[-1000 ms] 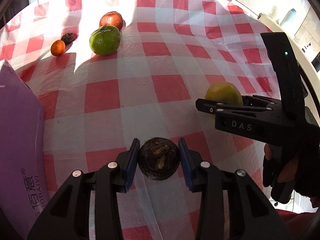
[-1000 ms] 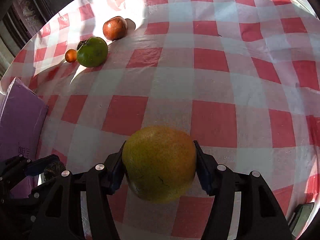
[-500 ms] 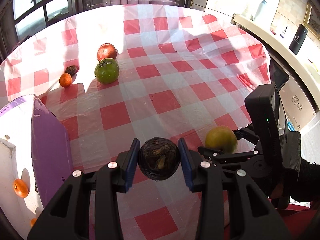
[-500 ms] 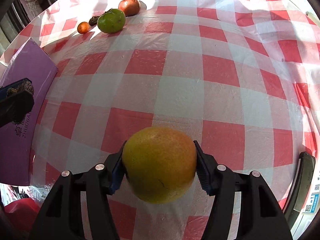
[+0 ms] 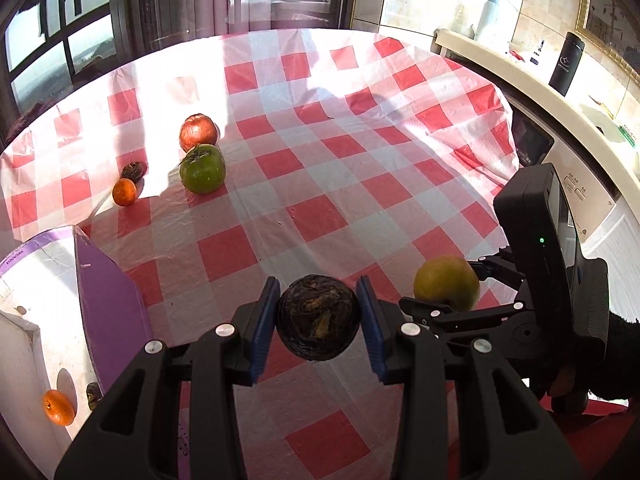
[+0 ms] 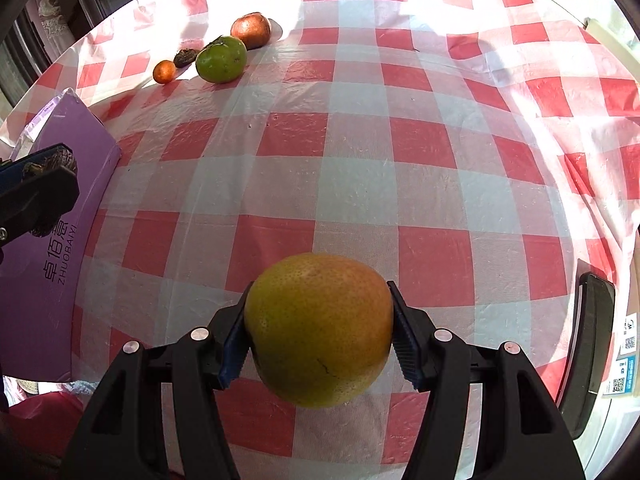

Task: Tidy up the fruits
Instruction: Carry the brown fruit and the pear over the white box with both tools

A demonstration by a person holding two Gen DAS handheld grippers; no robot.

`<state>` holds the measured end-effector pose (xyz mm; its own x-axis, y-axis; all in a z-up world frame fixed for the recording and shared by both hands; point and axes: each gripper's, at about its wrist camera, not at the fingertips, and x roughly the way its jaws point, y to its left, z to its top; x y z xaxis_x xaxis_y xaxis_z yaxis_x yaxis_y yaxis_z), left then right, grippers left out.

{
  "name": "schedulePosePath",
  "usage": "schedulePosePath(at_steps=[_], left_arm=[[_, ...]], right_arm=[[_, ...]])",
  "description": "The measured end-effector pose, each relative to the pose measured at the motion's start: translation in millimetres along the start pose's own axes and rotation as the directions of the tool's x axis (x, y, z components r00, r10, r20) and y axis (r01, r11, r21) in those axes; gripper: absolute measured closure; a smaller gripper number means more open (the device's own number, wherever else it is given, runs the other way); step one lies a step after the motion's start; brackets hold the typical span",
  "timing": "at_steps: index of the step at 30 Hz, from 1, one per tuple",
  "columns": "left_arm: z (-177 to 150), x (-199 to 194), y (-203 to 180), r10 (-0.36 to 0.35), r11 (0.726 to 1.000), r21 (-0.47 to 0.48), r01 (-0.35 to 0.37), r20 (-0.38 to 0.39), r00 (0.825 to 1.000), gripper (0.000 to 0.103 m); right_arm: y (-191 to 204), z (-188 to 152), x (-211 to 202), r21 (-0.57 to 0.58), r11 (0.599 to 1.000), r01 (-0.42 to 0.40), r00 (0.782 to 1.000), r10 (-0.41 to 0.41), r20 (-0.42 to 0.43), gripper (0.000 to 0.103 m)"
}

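My left gripper [image 5: 318, 316] is shut on a dark wrinkled round fruit [image 5: 318, 322] and holds it above the checkered table, beside the purple box [image 5: 110, 308]. My right gripper [image 6: 318, 336] is shut on a large yellow-orange citrus [image 6: 318, 330], also held above the table; it shows to the right in the left wrist view [image 5: 446, 282]. On the far left of the table lie a red apple [image 5: 199, 132], a green tomato-like fruit [image 5: 202, 169], a small orange [image 5: 124, 193] and a small dark fruit [image 5: 134, 170].
The open purple box with white inside holds a small orange [image 5: 59, 407] and a dark fruit [image 5: 94, 394]. A counter with a bottle [image 5: 486, 16] and dark flask [image 5: 566, 64] runs along the right. The red-and-white cloth [image 6: 360, 140] covers the round table.
Both grippers have risen and pulled back from the table, fruits still held. More of the table, the box's inside and the room now show.
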<state>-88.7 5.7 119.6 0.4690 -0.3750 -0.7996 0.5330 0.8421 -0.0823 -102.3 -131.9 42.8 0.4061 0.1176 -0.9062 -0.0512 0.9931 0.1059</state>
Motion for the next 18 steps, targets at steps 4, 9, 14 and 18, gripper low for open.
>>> schedulePosePath(at_steps=[4,9,14,18], left_arm=[[-1,-6,8,-0.020,1.000,-0.009,0.020,0.012,1.000,0.064],[-4,-22,25,-0.053,0.997,-0.053,0.055,0.041,0.998,0.064],[-6,-45,59,-0.056,0.986,-0.149,0.068,0.078,0.995,0.064],[-13,-61,88,-0.026,0.976,-0.213,0.045,0.091,0.996,0.064]], right_arm=[[9,5,-7,0.001,1.000,-0.005,1.000,0.005,0.015,0.043],[30,14,-13,-0.016,1.000,-0.018,0.999,0.019,0.029,0.043],[56,30,-24,-0.036,0.997,-0.073,0.995,0.076,0.071,0.043],[80,46,-36,-0.048,0.990,-0.135,0.984,0.139,0.113,0.043]])
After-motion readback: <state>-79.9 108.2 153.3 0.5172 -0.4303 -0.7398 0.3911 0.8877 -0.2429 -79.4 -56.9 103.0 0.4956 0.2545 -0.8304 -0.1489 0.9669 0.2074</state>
